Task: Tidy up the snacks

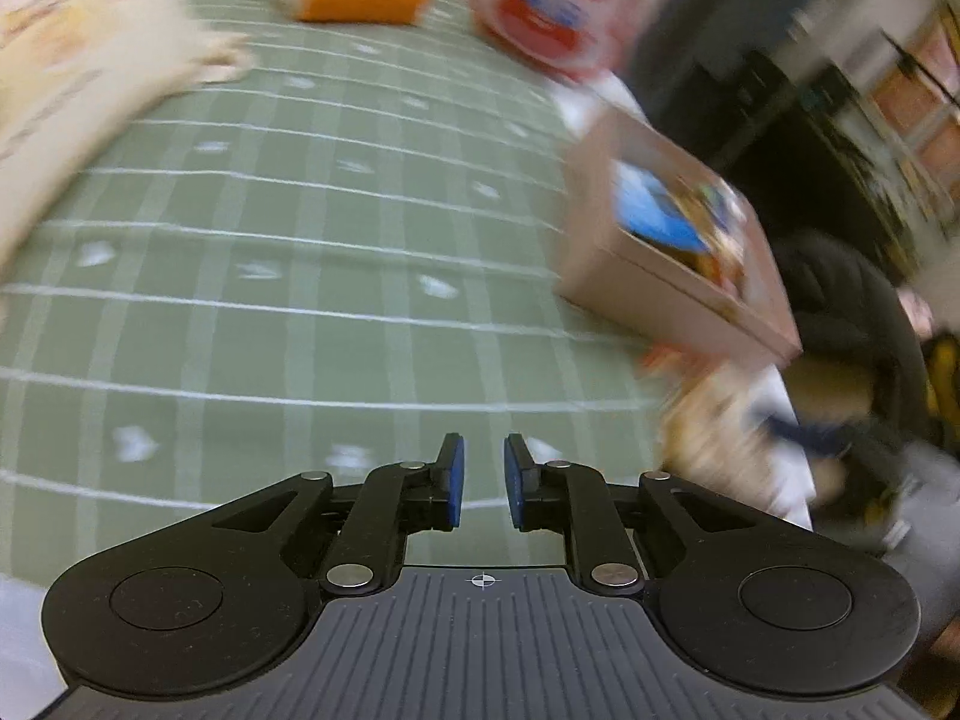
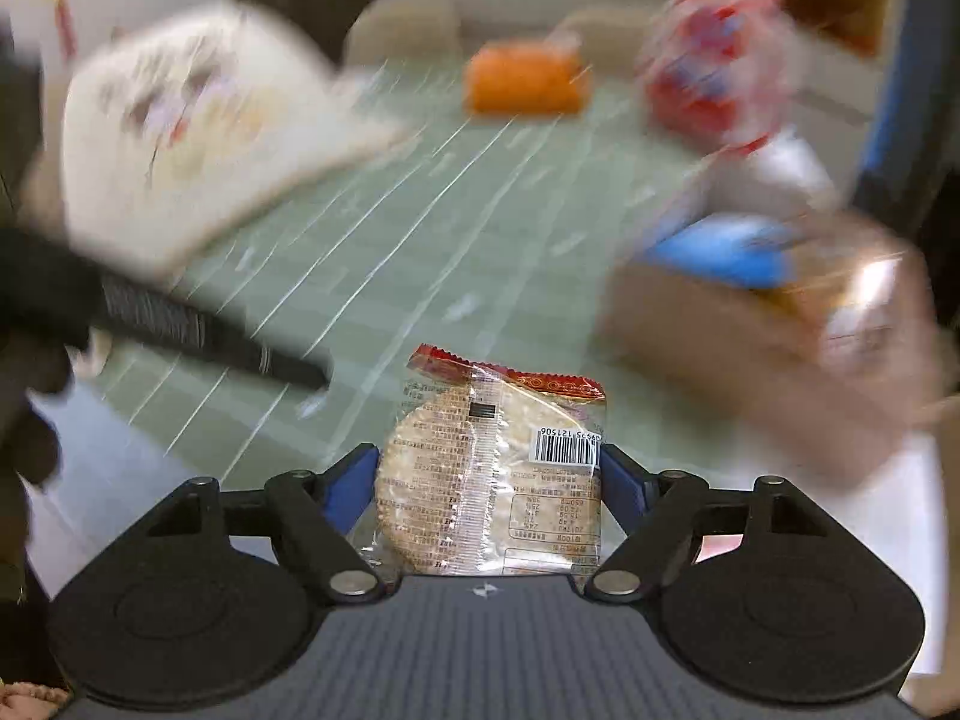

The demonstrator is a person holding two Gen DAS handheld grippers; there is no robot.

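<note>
Rt gripper (image 2: 489,480) clamped across rice-cracker packet (image 2: 489,468), pads on both side edges; packet off the cloth, barcode face up. Cardboard box (image 2: 750,330) at 2 o'clock, blue pack already inside. Carry packet flat to box, lower past rim, release only once seated. Keep grip light: cracker likely brittle. Lt gripper (image 1: 483,480) nearly together, empty, over green tablecloth (image 1: 300,240); keep clear of box (image 1: 678,276) at 2 o'clock. Heavy blur: slow down.

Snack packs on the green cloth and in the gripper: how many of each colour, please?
Orange pack: 1
Red and white pack: 1
White bag: 1
Clear cracker pack, between the right gripper fingers: 1
Total: 4
</note>
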